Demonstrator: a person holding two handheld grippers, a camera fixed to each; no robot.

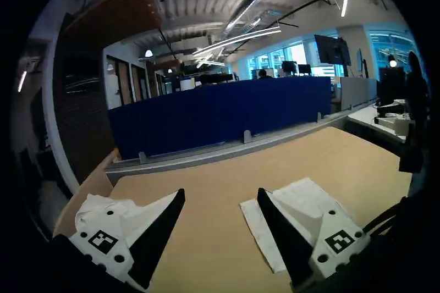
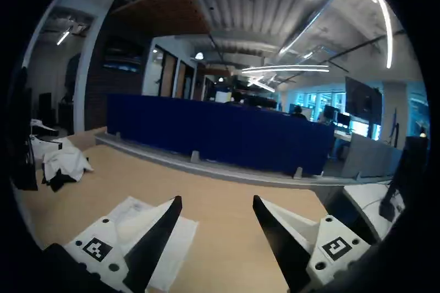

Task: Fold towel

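Left gripper and right gripper hang open, empty, above the table. A flat towel, seemingly folded, lies near between them; next, reach left for the crumpled towel.

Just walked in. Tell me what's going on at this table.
A person holds a two-finger gripper in each hand above a wooden table. The left gripper and the right gripper are both open and grip nothing. A white towel lies flat on the table beneath them. A second, crumpled white cloth sits off to the side.
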